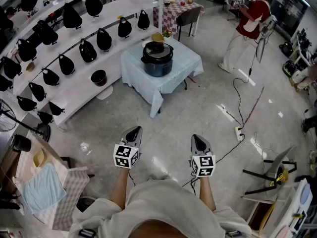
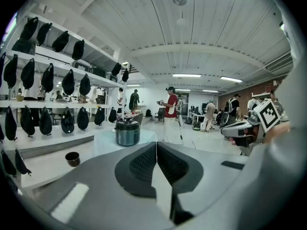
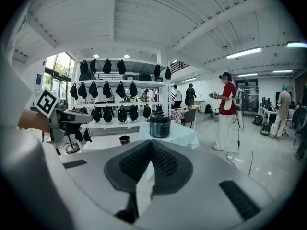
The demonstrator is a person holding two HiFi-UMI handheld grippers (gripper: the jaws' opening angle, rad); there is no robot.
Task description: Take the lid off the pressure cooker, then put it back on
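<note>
Pale grey floor fills most of the head view, and curved white shelves with black bags run along the upper left. The pressure cooker stands on a small table with a light blue cloth, in the upper middle of the frame. Its lid is on top, and it looks seated as far as I can judge.

The table stands free on the floor, I think so that both arms can reach the cooker from the front. The left tool and the right tool are low in the frame, side by side and well apart from the cooker. Each one has its jaws pressed together with nothing between them. In my judgement they are kept closed because nothing is within reach, so the lid is not yet touched. A person in red stands at the upper right, away from the table.
</note>
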